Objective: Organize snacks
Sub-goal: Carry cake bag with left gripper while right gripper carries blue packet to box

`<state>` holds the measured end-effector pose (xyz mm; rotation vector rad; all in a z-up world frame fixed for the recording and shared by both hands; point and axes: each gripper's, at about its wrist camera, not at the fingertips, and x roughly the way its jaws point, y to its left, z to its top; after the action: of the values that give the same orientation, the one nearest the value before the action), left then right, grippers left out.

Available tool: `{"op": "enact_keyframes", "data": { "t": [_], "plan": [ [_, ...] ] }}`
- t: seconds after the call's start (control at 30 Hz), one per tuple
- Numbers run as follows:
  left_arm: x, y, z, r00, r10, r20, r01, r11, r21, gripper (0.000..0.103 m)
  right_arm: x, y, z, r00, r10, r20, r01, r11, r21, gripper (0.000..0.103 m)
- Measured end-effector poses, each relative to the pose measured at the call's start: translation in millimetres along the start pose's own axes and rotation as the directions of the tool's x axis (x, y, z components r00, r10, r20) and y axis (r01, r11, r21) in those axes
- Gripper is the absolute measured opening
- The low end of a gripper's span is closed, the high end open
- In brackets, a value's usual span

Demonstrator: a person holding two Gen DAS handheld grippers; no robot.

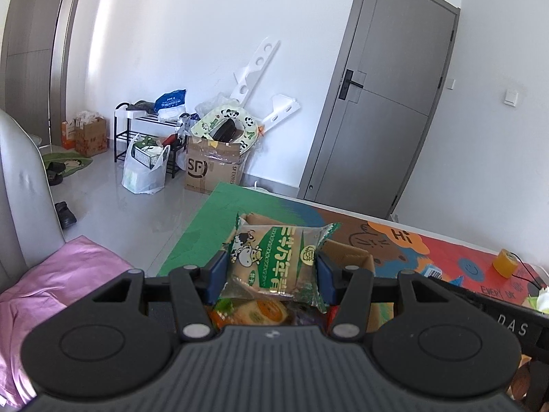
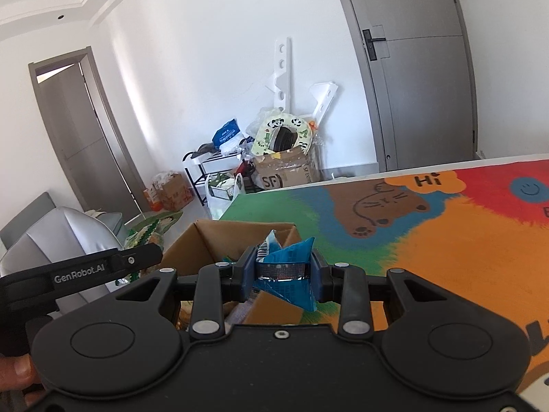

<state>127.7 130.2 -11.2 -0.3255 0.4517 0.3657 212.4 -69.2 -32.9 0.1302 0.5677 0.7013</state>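
Your left gripper (image 1: pixel 271 274) is clenched on a green-and-white snack packet (image 1: pixel 274 257), printed with a cartoon cow; both blue pads (image 1: pixel 217 276) press its 2 side edges, and the packet is held lifted above the open cardboard box (image 1: pixel 350 255). More wrapped snacks (image 1: pixel 260 312) lie below it, just in front of the gripper body; whether they rest inside the box cannot be told from this view.

Your right gripper (image 2: pixel 283 269) is clenched on a blue snack packet (image 2: pixel 291 257), its pads pinching a narrow crumpled band at the packet's middle, so the foil flares above and below the jaws. This packet is held over the near right corner of the same cardboard box (image 2: pixel 206 240), whose flaps stand open.

The box sits on a table covered by a colourful mat (image 2: pixel 446 240), showing green, orange and red areas, a brown cartoon animal and the word "Hi". In the right wrist view, the arm of your left gripper (image 2: pixel 79 271) crosses the lower left. A yellow tape roll (image 1: pixel 504 262) lies on the far side of the mat.

Beyond the table stand a grey door (image 1: pixel 387 103), an SF shipping carton (image 1: pixel 212 168) and a white plastic bag (image 1: pixel 144 168) on the floor.
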Motion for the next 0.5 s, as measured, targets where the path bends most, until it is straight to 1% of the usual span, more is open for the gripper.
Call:
{"op": "enact_keyframes", "data": {
  "t": [0.23, 0.5],
  "plan": [
    [21.8, 5.9, 9.6, 1.000, -0.003, -0.015, 0.003, 1.000, -0.010, 0.053, 16.4, 11.8, 6.5, 1.000, 0.013, -0.012, -0.013, 1.000, -0.017, 0.033],
    [40.0, 6.6, 9.1, 0.999, -0.003, -0.041, 0.002, 1.000, -0.008, 0.053, 34.8, 19.8, 11.4, 0.999, 0.022, -0.028, -0.023, 1.000, -0.019, 0.033]
  ]
}}
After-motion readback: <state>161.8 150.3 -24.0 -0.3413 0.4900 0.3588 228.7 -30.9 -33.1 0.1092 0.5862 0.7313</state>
